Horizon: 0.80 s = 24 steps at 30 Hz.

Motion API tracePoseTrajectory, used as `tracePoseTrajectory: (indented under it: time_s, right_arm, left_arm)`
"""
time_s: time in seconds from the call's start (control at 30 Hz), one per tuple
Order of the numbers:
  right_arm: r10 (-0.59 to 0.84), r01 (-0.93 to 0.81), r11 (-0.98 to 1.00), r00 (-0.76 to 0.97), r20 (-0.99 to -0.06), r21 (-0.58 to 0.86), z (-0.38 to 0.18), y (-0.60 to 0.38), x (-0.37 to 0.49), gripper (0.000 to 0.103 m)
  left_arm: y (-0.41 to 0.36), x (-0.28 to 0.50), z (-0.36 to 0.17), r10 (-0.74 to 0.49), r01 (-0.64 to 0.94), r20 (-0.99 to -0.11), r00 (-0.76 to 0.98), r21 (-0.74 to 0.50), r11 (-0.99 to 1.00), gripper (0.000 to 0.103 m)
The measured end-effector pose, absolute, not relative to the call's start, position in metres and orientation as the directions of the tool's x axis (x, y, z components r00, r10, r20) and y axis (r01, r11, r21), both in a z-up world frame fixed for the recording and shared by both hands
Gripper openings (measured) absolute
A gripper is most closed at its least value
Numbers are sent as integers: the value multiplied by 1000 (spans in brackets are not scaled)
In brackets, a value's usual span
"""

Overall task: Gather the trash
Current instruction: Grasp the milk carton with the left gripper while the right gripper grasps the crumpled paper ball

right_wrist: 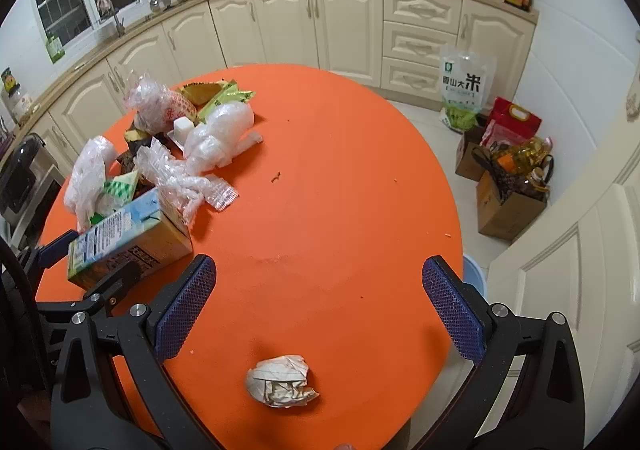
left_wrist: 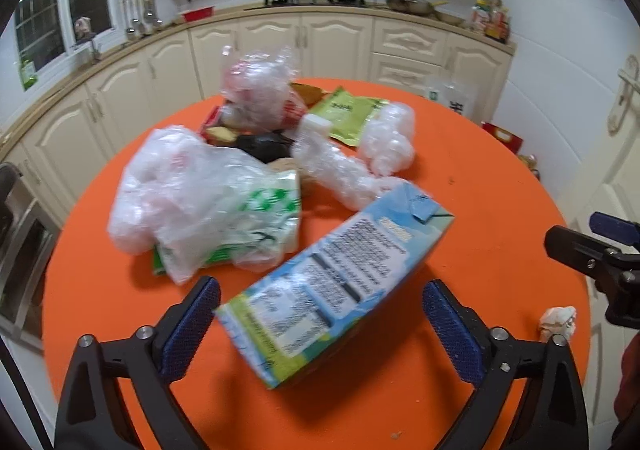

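One round orange table (right_wrist: 340, 178) carried all the trash. Two hand-held grippers were in view.

Left gripper (left_wrist: 320, 314): jaws wide, one blue pad on either side of the near end of a single milk carton (left_wrist: 332, 282). The carton lay on its side on the table, pads not pressing on it. No gap could be judged on the left pad's side, where carton corner and pad nearly overlapped in the left wrist view.

Right gripper (right_wrist: 320, 310): jaws wide, nothing between the pads. One crumpled paper ball (right_wrist: 282, 380) lay on the table just below and between them, near the table's edge.

Pile count, far-left part of the table, behind the carton:
- clear plastic bags, crumpled: at least four, edges merging, exact number uncertain; the largest (left_wrist: 180, 194) sat just left of the carton
- green snack pouch (left_wrist: 352, 114): one, flat, partly under plastic
- green-and-white checked packet (left_wrist: 264, 210): one, mostly covered by the large bag
- small white block (right_wrist: 183, 128): one
- dark object (left_wrist: 264, 146) mid-pile: one, identity unclear

Small crumbs (right_wrist: 275, 178) dotted the table's middle, at least three.

Left wrist view was motion-blurred; carton print unreadable. On the floor to the right stood one rice bag (right_wrist: 464, 90) and two cardboard boxes (right_wrist: 508, 210), contents partly hidden.
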State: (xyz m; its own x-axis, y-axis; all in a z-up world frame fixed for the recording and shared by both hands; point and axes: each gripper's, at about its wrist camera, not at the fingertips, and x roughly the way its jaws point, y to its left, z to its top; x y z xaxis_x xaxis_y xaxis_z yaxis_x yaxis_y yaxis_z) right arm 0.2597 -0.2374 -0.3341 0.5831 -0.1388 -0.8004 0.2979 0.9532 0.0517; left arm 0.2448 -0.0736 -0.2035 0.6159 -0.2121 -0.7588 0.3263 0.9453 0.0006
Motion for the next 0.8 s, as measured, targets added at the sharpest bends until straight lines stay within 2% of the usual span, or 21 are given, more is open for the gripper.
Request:
tracePoseTrajectory:
  time_s: [0.07, 0.13, 0.23, 0.43, 0.57, 0.6, 0.7, 0.77, 0.8]
  right_arm:
    - [-135, 296, 954, 581, -803, 54, -336, -238, 256, 103]
    - [-132, 293, 955, 581, -803, 55, -338, -237, 253, 103]
    - [-121, 276, 960, 578, -807, 53, -343, -234, 243, 103]
    - [-93, 241, 969, 570, -816, 58, -356, -227, 220, 102]
    - [-72, 218, 974, 558, -827, 62, -367, -220, 209, 93]
    - [-69, 211, 976, 551, -832, 58, -371, -218, 209, 86]
    - [-95, 194, 981, 560, -823, 19, -374, -211, 204, 76]
    - [-117, 196, 981, 571, -812, -3, -373, -208, 203, 61]
    - [-125, 195, 981, 577, -807, -13, -373, -207, 201, 50]
  left_arm:
    - [-76, 245, -207, -222, 346, -765, 604, 1, 938, 78]
    - [-81, 245, -213, -225, 363, -777, 588, 4, 932, 58]
    - [-82, 240, -221, -251, 380, -786, 566, -22, 925, 43]
    - [-79, 230, -224, -255, 373, -782, 569, -30, 927, 39]
    - [-75, 219, -220, -249, 362, -781, 573, -31, 932, 38]
    - [-75, 214, -218, -248, 360, -779, 575, -31, 932, 37]
    - [-72, 202, -212, -242, 354, -777, 581, -26, 935, 37]
    - [-71, 195, -209, -235, 351, -775, 586, -19, 936, 37]
    - [-71, 191, -207, -234, 348, -774, 588, -18, 937, 37]
